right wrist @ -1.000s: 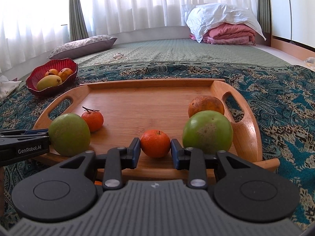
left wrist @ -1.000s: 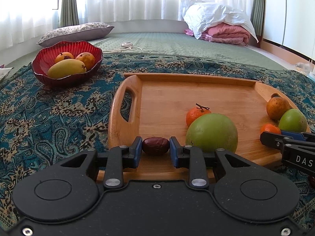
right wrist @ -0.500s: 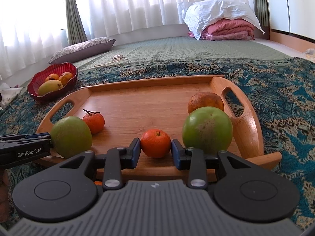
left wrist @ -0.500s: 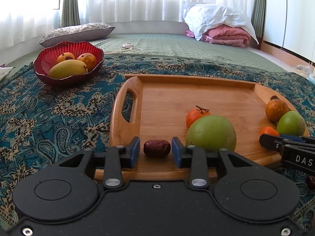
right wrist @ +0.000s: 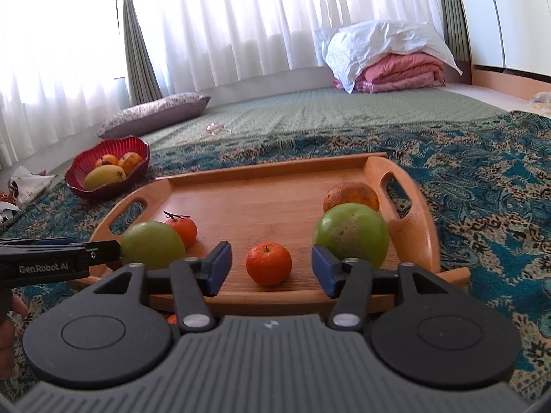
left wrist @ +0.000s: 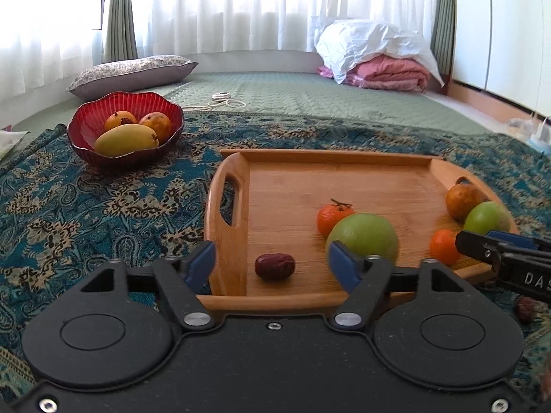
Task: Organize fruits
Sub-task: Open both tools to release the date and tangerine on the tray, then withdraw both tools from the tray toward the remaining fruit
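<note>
A wooden tray [left wrist: 344, 175] lies on the patterned blue cloth. A dark red date [left wrist: 274, 266] rests on its near left corner, between the spread fingers of my open left gripper [left wrist: 272, 261]. A small orange [right wrist: 268, 263] rests on the tray [right wrist: 261, 186] near its front edge, between the spread fingers of my open right gripper [right wrist: 270, 266]. The tray also holds a stemmed orange [left wrist: 332, 216], two green fruits [left wrist: 363, 237] [right wrist: 351, 232] and a brownish-orange fruit [right wrist: 349, 196].
A red bowl [left wrist: 125, 127] with a mango and two orange fruits stands far left on the cloth. Another date [left wrist: 525, 306] lies on the cloth right of the tray. A pillow [left wrist: 131, 72] and folded bedding [left wrist: 378, 58] lie behind.
Both grippers opened: the left let go of the date and the right let go of the small orange, both now resting on the tray. Both grippers pulled back slightly.
</note>
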`<state>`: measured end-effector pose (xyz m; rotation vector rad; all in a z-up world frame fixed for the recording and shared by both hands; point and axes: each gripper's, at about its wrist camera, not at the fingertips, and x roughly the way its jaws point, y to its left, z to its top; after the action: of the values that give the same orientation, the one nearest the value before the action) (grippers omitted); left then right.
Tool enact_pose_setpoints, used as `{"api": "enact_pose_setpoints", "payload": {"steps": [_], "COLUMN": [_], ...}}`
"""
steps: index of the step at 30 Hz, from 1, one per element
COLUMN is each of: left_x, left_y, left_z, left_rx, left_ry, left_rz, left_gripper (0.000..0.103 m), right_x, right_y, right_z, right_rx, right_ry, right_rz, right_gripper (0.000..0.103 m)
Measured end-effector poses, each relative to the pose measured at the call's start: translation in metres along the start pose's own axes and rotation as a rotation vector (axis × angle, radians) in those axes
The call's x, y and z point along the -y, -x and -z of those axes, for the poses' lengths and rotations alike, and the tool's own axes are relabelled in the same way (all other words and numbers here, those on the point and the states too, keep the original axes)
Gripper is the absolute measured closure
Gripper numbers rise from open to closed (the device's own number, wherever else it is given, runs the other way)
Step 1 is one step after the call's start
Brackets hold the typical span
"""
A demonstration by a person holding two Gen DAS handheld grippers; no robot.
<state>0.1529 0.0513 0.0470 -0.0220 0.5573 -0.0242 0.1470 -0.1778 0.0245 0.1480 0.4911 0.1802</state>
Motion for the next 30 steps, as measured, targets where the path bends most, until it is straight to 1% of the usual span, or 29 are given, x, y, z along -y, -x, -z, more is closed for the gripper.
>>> {"api": "enact_pose_setpoints", "payload": {"steps": [3,5,9,12,21,23,25,30], "left_x": [0.002,0.004,0.012,0.020,0.044,0.049,0.053,0.061], "left_y": [0.011,0.017,0.026,0.032,0.036,0.036,0.036,0.035], "left_z": [0.000,0.001,0.005,0.009,0.029,0.034,0.038,0.046], "left_rx": [0.016,0.028,0.039,0.048,0.056,0.054,0.049,0.046], "left_ry": [0.001,-0.007,-0.019,-0.033,-0.095,-0.106,-0.111,-0.113], "left_rz": [0.014,0.014,0.036,0.050,0.094,0.096,0.102,0.123], "left_gripper": [0.020,0.019,0.012,0.010,0.006,0.006,0.004,0.003], "right_x": [0.001,0.003,0.007,0.010,0.018,0.020,0.022,0.023], "right_y": [0.010,0.016,0.026,0.031,0.036,0.038,0.039,0.041], "right_z": [0.002,0.003,0.006,0.010,0.029,0.033,0.037,0.047], "right_rx": [0.027,0.039,0.064,0.075,0.050,0.040,0.029,0.016], "right_ry": [0.016,0.022,0.038,0.062,0.116,0.111,0.105,0.102], "right_rz": [0.012,0.020,0.042,0.066,0.133,0.131,0.124,0.123], "right_gripper": [0.027,0.025,0.017,0.014,0.013,0.013,0.013,0.013]}}
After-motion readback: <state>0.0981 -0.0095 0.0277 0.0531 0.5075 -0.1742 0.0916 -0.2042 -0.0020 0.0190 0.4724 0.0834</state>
